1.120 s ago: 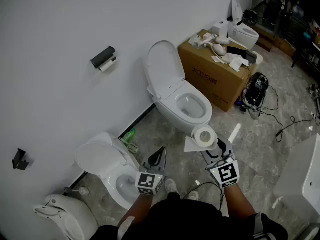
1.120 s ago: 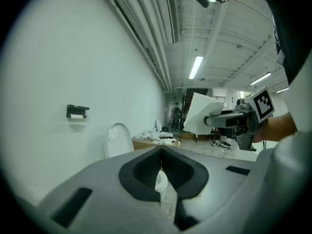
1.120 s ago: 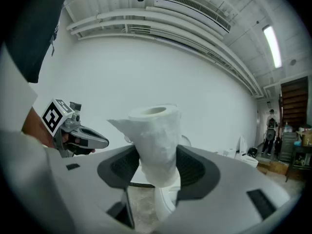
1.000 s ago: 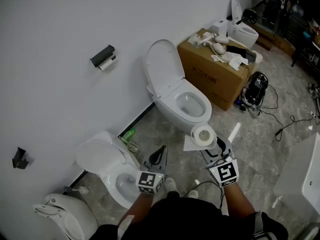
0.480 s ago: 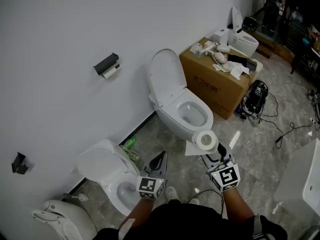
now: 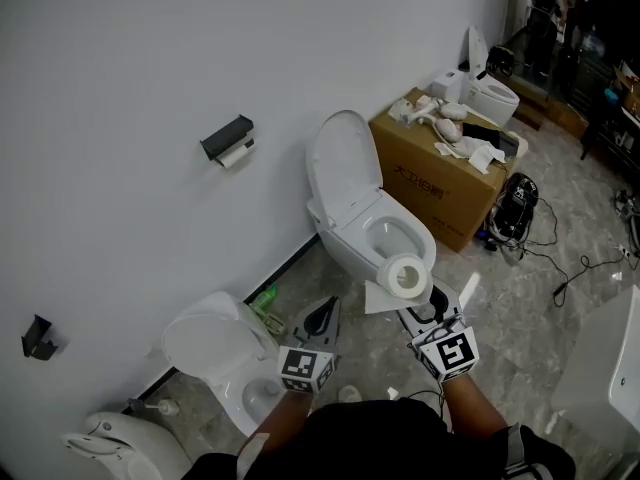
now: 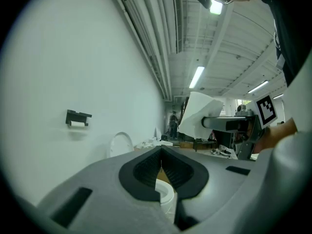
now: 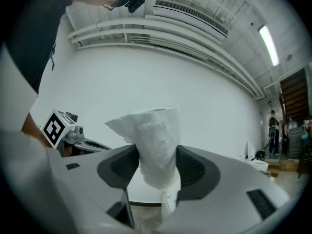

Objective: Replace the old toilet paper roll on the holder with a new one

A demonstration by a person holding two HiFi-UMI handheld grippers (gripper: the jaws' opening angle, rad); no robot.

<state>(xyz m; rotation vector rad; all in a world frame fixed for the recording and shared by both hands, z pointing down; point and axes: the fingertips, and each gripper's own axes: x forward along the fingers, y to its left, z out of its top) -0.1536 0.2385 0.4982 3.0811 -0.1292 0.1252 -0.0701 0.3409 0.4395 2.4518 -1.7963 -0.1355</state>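
A black wall holder (image 6: 227,136) carries a nearly spent old roll (image 6: 237,153); in the left gripper view the holder (image 7: 78,116) is far off on the white wall. My right gripper (image 6: 418,306) is shut on a new white toilet paper roll (image 6: 404,274), which has a loose sheet hanging to the left. In the right gripper view the roll (image 8: 155,135) stands upright between the pads. My left gripper (image 6: 322,318) is shut with nothing in it, its jaws (image 7: 161,167) pressed together. Both grippers are well short of the holder.
A white toilet (image 6: 372,236) with its lid up stands just ahead of the right gripper. A second toilet (image 6: 205,346) is at the lower left. A cardboard box (image 6: 432,180) with clutter on it and cables (image 6: 540,248) lie to the right.
Both grippers have moved forward and slightly up toward the wall and the open toilet, the roll still held. The holder sits nearer the middle of the head view.
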